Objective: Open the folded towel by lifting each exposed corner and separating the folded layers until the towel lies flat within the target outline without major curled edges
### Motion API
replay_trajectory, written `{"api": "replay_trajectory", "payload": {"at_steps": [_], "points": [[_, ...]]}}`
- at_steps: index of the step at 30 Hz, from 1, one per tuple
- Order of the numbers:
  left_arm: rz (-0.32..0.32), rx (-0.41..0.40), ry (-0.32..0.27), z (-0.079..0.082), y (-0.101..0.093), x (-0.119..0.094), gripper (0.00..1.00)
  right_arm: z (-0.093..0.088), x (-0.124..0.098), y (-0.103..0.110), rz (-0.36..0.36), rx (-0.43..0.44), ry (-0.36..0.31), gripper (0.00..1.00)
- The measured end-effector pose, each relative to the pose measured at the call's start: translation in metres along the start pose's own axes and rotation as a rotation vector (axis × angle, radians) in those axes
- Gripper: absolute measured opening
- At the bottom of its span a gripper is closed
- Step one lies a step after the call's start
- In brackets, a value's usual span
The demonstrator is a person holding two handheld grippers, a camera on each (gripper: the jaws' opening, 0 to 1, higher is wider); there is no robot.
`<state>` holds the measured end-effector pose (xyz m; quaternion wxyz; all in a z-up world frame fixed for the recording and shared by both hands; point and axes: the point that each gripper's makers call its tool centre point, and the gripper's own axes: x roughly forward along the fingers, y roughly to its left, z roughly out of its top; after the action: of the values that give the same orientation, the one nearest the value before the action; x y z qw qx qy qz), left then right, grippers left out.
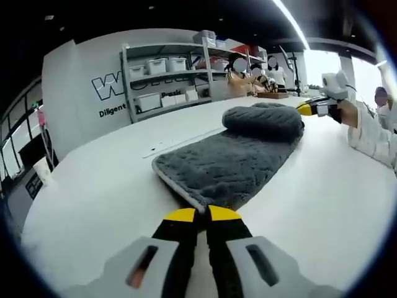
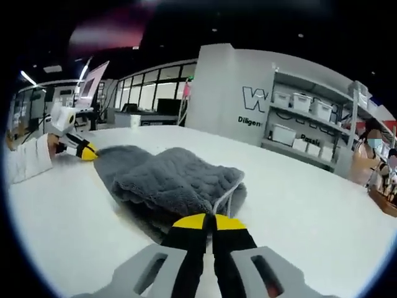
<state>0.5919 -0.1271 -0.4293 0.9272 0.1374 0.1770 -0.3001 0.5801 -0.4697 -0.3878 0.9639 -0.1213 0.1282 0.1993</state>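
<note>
A grey plush towel [image 1: 226,164] with a pale hem lies lengthwise on the white table [image 1: 99,192]. Its far end is folded back on itself into a thick hump [image 1: 263,121]. My left gripper [image 1: 202,214] is at the towel's near corner, its yellow-tipped jaws shut on the hem. My right gripper [image 1: 305,108], held by a hand in a white sleeve, meets the humped end. In the right gripper view, that gripper [image 2: 211,221] is shut on the edge of the folded layer [image 2: 177,180], and my left gripper [image 2: 85,151] is at the towel's far end.
Metal shelves with white bins [image 1: 164,81] stand against the grey wall beyond the table. Several people [image 1: 254,74] work at the table's far end beside a wooden block [image 1: 273,95]. Another person [image 2: 366,161] is at the right edge. Bare white tabletop flanks the towel.
</note>
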Motion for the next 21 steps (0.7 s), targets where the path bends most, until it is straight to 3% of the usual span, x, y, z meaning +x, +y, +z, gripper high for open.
{"api": "replay_trajectory", "payload": {"at_steps": [6,21], "points": [[0.047,0.033,0.019,-0.002,0.01,-0.003,0.04,-0.006,-0.006,-0.02,-0.066,-0.005,0.027,0.0],[0.058,-0.038,0.018,-0.008,0.024,-0.01,0.04,-0.02,-0.015,-0.042,-0.134,0.004,0.078,0.0]]}}
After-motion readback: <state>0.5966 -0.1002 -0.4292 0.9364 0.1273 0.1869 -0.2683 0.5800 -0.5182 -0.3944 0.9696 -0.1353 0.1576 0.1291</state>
